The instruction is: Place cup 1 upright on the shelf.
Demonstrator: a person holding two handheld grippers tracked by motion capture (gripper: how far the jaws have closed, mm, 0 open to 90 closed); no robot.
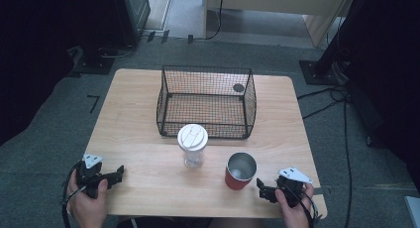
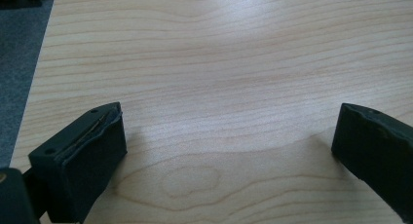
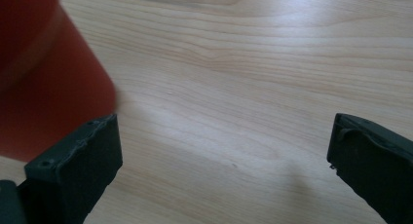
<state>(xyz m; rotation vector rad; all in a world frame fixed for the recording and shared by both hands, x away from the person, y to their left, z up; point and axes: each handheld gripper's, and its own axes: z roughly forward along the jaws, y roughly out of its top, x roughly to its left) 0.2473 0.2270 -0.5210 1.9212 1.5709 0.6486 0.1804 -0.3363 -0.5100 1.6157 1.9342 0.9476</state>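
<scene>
A red cup (image 1: 240,171) with a shiny metal inside stands upright near the table's front right. A clear cup with a white lid (image 1: 192,144) stands at the front middle, just before a black wire basket (image 1: 206,102). My left gripper (image 1: 118,174) rests at the table's front left corner, held by a hand, jaws wide apart over bare wood (image 2: 219,136). My right gripper (image 1: 261,190) sits at the front right, open, just right of the red cup. In the right gripper view the red cup (image 3: 44,73) looms blurred beside one fingertip (image 3: 80,165).
The wooden table (image 1: 143,124) has bare wood left and right of the basket. A dark round spot (image 1: 238,87) shows through the basket's back right corner. Black stands and cables (image 1: 327,96) lie on the grey floor around the table.
</scene>
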